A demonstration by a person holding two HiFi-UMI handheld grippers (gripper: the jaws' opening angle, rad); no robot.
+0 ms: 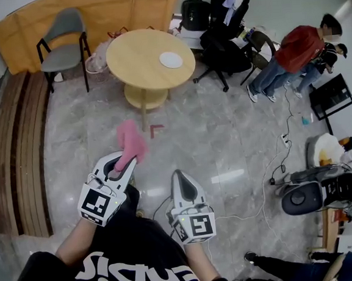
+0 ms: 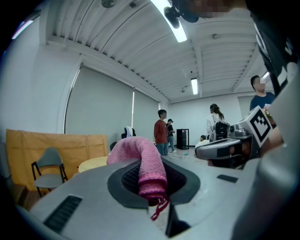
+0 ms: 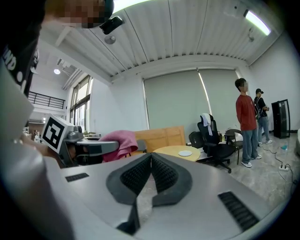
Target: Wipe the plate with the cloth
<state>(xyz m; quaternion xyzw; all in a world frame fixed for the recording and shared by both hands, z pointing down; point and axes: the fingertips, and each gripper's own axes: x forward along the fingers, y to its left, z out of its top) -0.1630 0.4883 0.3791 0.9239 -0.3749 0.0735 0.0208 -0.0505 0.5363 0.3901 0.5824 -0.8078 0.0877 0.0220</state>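
Note:
A white plate (image 1: 171, 59) lies on the round wooden table (image 1: 138, 63) at the far side of the room, well ahead of both grippers. My left gripper (image 1: 118, 169) is shut on a pink cloth (image 1: 131, 144), which sticks out past the jaws and droops. In the left gripper view the pink cloth (image 2: 146, 165) is pinched between the pads. My right gripper (image 1: 180, 178) is shut with nothing in it, beside the left one. The right gripper view shows the plate (image 3: 185, 153) on the table (image 3: 176, 151) far off, and the cloth (image 3: 118, 143) at left.
A grey chair (image 1: 65, 45) stands left of the table, in front of an orange board. Black office chairs (image 1: 225, 37) with bags crowd the table's right. People (image 1: 294, 53) sit at the right. Cables (image 1: 276, 165) and a fan lie on the tiled floor. Wooden slats (image 1: 18, 150) run along the left.

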